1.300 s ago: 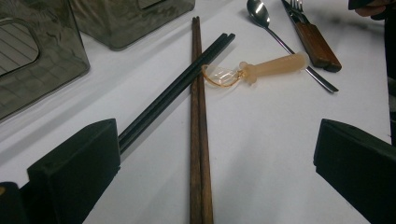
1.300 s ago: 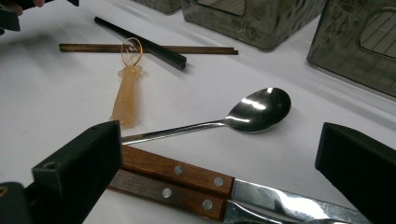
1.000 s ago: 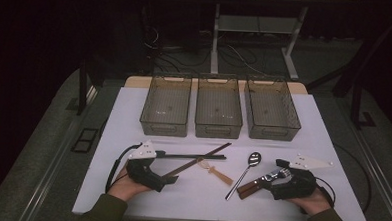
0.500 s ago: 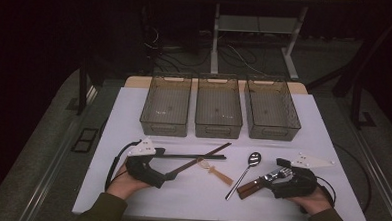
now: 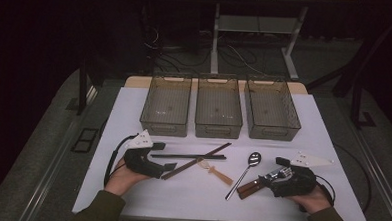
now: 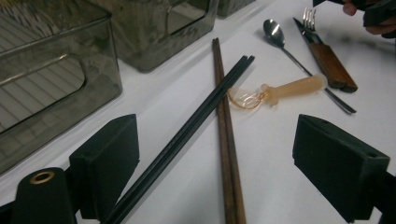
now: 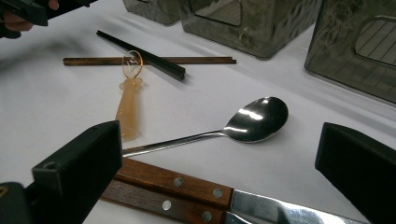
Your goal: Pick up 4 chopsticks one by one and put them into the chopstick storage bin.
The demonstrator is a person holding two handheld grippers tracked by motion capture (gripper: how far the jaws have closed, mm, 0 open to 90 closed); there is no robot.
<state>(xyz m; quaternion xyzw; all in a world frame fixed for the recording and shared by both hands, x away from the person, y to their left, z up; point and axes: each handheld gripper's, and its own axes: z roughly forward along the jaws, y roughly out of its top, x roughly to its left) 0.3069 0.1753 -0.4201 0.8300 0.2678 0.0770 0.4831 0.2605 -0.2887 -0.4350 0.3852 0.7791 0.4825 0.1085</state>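
While my left tool sits at the bench's left with jaws released and just closing in, the black chopsticks and brown chopstick lie between them untouched. The black pair's long axis runs across the bench, the brown one crossing it diagonally. To the right, my right tool stands released astride the wooden-handled knife.
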